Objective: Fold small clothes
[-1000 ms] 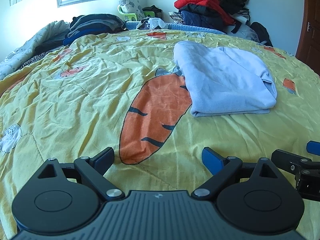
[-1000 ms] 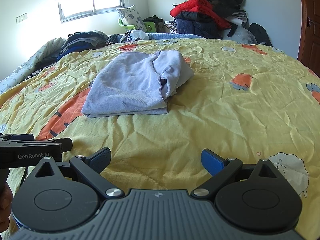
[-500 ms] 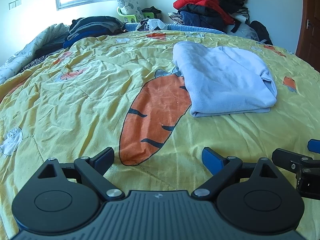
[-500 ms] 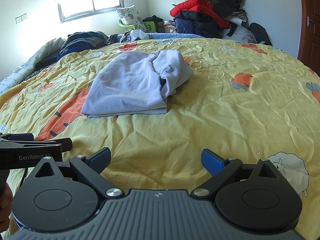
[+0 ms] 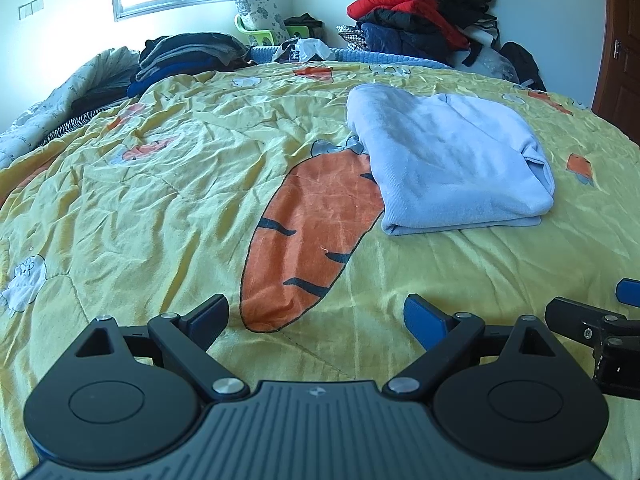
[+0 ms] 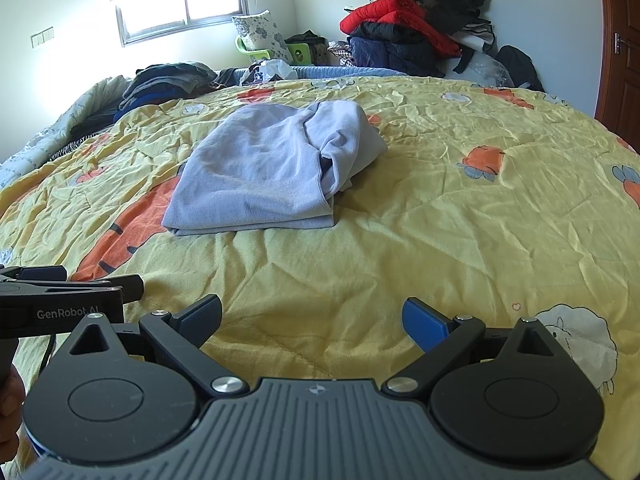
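A pale blue garment (image 5: 452,164) lies folded into a thick rectangle on the yellow carrot-print quilt (image 5: 160,208); in the right wrist view the same garment (image 6: 268,172) sits ahead and left of centre. My left gripper (image 5: 316,316) is open over the quilt, well short of the garment, nothing between its fingers. My right gripper (image 6: 312,320) is also open and empty, near the bed's front. Each gripper shows at the edge of the other's view: the right gripper (image 5: 600,332) and the left gripper (image 6: 68,296).
A stack of dark folded clothes (image 5: 188,56) rests at the far left of the bed. A heap of red, navy and black jackets (image 6: 412,36) is piled against the back wall. A brown door (image 6: 620,40) stands at the right. A person's hand (image 6: 10,392) shows at lower left.
Both grippers stay open and almost still; the left view has dipped slightly, the garment has not moved.
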Motion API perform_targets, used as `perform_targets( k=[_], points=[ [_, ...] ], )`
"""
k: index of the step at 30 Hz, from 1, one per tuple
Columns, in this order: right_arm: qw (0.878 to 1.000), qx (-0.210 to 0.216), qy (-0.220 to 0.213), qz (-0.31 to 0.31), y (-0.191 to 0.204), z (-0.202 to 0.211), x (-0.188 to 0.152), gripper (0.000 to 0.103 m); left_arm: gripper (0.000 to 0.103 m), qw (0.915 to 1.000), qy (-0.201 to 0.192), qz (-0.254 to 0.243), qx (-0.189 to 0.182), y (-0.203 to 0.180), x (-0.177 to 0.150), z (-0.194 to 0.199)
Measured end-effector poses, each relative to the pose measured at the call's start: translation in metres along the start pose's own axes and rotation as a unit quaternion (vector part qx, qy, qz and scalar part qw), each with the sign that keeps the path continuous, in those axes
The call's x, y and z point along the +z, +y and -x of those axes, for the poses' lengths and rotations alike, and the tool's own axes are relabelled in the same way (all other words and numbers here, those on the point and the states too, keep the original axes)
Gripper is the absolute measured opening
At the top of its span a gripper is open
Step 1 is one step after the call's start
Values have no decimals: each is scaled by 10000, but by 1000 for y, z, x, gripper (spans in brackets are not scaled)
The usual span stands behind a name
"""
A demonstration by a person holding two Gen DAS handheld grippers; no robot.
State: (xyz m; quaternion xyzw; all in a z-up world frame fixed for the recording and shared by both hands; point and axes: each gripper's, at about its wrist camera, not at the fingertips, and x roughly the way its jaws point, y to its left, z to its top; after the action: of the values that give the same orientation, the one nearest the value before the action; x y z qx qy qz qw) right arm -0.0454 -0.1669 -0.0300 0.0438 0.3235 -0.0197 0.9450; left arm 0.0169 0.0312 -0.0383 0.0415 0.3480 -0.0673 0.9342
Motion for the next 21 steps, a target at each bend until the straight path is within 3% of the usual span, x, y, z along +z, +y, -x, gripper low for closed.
perform_targets(
  k=[21],
  points=[
    [10000, 13, 16, 3, 1, 0, -2, 98, 95, 10000, -16, -13, 12, 0, 0, 2]
  ],
)
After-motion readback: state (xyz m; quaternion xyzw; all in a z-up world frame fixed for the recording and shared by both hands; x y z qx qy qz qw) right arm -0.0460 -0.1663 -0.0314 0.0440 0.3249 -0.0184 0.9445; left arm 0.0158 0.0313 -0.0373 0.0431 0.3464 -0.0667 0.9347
